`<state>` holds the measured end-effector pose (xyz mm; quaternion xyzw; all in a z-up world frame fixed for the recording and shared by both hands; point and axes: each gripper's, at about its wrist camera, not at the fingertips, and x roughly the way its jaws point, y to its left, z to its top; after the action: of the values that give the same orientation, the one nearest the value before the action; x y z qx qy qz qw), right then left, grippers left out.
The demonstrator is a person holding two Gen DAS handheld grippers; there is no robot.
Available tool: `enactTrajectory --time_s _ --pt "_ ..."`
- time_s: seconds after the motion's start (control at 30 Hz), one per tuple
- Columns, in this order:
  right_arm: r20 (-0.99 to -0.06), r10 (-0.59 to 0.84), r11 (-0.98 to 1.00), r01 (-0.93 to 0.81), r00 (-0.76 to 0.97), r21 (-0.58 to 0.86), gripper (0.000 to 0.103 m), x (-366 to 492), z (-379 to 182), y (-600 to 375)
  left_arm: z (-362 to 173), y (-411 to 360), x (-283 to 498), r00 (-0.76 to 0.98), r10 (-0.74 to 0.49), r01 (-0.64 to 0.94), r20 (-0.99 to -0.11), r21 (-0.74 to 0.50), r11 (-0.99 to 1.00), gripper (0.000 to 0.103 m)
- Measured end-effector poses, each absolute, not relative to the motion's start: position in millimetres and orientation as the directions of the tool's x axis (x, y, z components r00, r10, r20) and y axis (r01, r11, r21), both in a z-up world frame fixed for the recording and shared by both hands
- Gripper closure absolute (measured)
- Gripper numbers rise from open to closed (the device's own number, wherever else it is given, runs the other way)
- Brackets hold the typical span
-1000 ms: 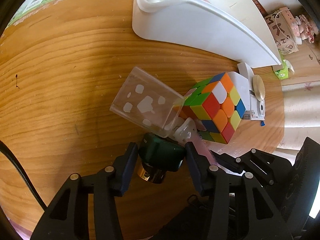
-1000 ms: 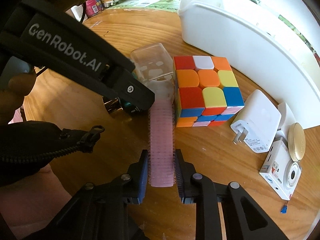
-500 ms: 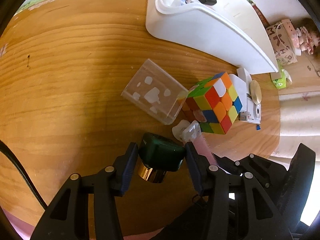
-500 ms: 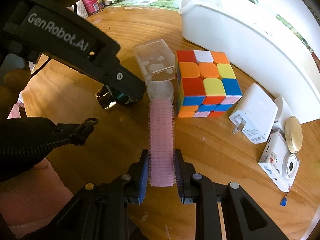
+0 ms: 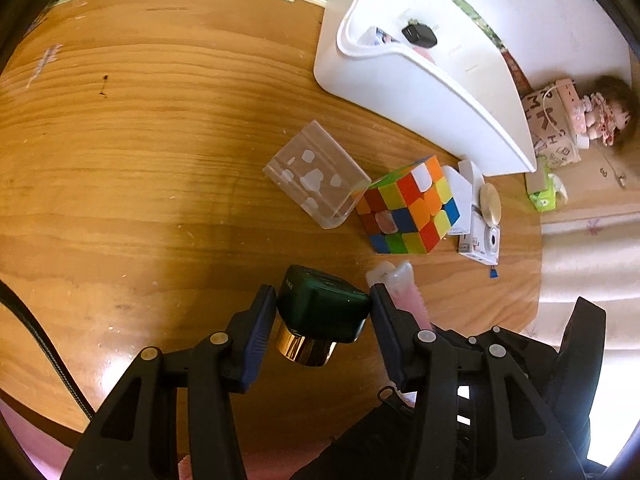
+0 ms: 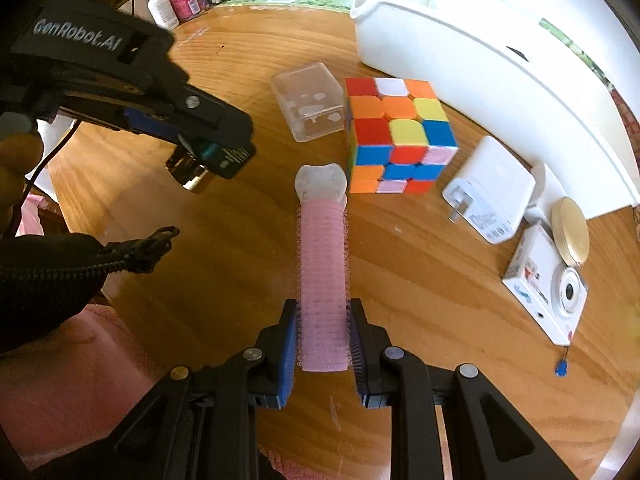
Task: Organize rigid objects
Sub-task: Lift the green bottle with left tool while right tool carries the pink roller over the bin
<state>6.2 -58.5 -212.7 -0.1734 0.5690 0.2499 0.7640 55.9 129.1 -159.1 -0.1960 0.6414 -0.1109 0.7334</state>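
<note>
My left gripper is shut on a dark green bottle with a gold collar and holds it above the wooden table; it shows in the right wrist view too. My right gripper is shut on a pink hair roller with a white clip end, lifted off the table. The roller's tip shows in the left wrist view. A white bin stands at the back, also in the right wrist view.
On the table lie a clear plastic box, a colour cube, a white charger, a round gold compact and a small white camera. A black item lies in the bin. Bottles stand at the far left edge.
Both grippers have lifted and pulled back from the clear box and the cube, each keeping its object. The objects on the table have not moved.
</note>
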Motion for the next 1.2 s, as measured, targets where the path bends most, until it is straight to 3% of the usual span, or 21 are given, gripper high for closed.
enactTrajectory --time_s 0.4,1.2 --pt "-0.950 0.231 0.827 -0.557 0.208 0.080 0.079 10.7 -183.3 -101.1 -122.7 135.9 52.6 0.278 -0.379 -0.146 -0.882 -0.429 0.891 0.051" --pt "-0.869 0.337 0.759 -0.650 0.361 0.024 0.079 54.7 -74.9 -114.7 -36.8 106.7 93.7 0.486 -0.310 -0.138 -0.817 -0.422 0.896 0.051"
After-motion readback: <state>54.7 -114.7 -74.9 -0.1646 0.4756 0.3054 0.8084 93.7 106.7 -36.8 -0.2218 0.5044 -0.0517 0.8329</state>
